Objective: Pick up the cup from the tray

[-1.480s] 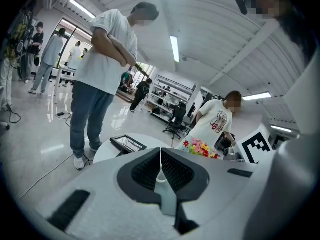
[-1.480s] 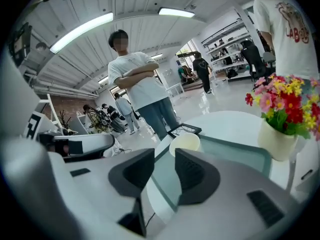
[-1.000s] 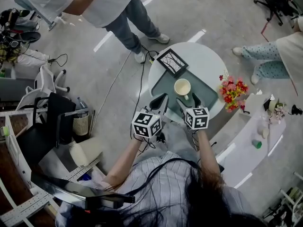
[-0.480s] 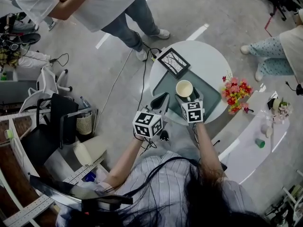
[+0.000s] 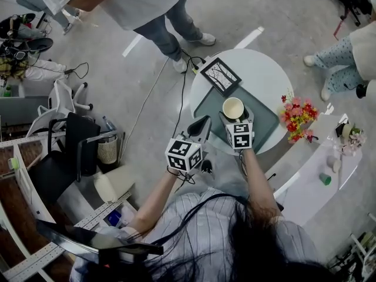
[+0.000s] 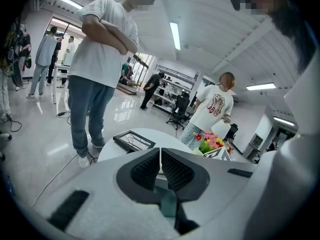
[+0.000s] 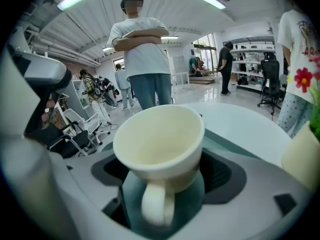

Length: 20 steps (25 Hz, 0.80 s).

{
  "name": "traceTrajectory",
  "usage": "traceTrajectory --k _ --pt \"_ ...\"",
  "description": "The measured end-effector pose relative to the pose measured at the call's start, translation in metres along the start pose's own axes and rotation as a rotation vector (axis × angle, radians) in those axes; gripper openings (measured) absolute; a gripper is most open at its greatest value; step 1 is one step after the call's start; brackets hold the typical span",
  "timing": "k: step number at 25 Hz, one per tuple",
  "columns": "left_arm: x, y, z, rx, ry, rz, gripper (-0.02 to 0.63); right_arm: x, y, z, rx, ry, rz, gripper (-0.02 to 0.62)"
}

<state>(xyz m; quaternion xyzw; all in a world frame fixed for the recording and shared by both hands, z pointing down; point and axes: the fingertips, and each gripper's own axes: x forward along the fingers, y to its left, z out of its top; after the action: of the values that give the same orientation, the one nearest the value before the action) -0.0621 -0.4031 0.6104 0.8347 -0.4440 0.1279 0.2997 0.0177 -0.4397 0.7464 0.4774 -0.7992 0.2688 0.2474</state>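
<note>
A cream cup [image 5: 233,107] stands upright on the dark green tray [image 5: 265,122] on the round white table [image 5: 264,75]. My right gripper [image 5: 237,116] reaches onto the tray with a jaw on each side of the cup. In the right gripper view the cup [image 7: 159,139] fills the gap, its handle turned toward the camera; the right gripper [image 7: 167,167] has just been opening wider, and its pads stand beside the cup wall without pressing it. My left gripper [image 5: 204,123] hovers at the table's near left edge. The left gripper [image 6: 160,156] is shut, with nothing in it.
A black picture frame [image 5: 219,75] lies on the table beyond the tray. A vase of red and pink flowers [image 5: 296,116] stands at the table's right edge. A person [image 5: 147,10] stands past the table. A black chair [image 5: 76,145] is at left, a white counter [image 5: 317,181] at right.
My right gripper has slid forward and down over the tray, so the cup now sits between its jaws. The left gripper has kept its place.
</note>
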Motion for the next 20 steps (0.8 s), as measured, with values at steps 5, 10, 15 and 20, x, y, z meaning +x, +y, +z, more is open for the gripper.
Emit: traceTrajectory --k 5,10,15,20 --pt "-0.003 0.001 -0.001 0.002 -0.003 0.008 0.015 -0.001 -0.001 0.001 -0.005 -0.013 -0.002 0.402" --pt "-0.007 0.000 0.000 0.009 -0.012 0.011 0.015 -0.005 -0.005 -0.002 0.004 -0.008 -0.026 0.402" --pt "-0.016 0.002 0.000 0.021 -0.013 0.015 0.015 -0.024 -0.014 0.004 0.099 -0.054 -0.075 0.402" --pt "-0.026 0.003 -0.003 0.015 -0.021 0.014 0.015 -0.049 -0.014 0.017 0.126 -0.104 -0.083 0.402"
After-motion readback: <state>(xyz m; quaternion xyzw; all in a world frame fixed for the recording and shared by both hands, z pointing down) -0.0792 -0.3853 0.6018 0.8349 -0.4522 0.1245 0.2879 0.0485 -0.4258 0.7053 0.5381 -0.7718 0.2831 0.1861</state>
